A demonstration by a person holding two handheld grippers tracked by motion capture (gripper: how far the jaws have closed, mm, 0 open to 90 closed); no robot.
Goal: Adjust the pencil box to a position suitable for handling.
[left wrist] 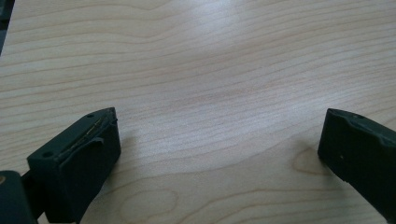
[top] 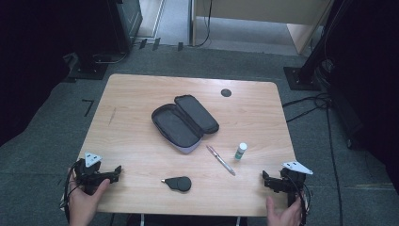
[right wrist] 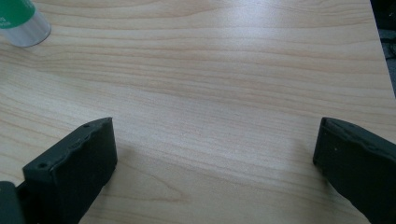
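Note:
An open black pencil case (top: 184,122) lies in the middle of the wooden table (top: 141,94), with nothing visible inside it. A pen (top: 220,160) lies to its front right, and a small green-and-white glue stick (top: 241,150) stands beside the pen. A flat black teardrop-shaped object (top: 179,183) rests near the front edge. My left gripper (top: 115,172) sits on the table at the front left, open, its jaws wide apart over bare wood (left wrist: 219,121). My right gripper (top: 267,179) rests at the front right, open as well (right wrist: 215,126), with the glue stick (right wrist: 21,21) ahead to its left.
A round black cap (top: 226,92) is set into the table at the back right. Dark stands and cables stand on the grey carpet around the table. A hand holds each gripper at the front edge.

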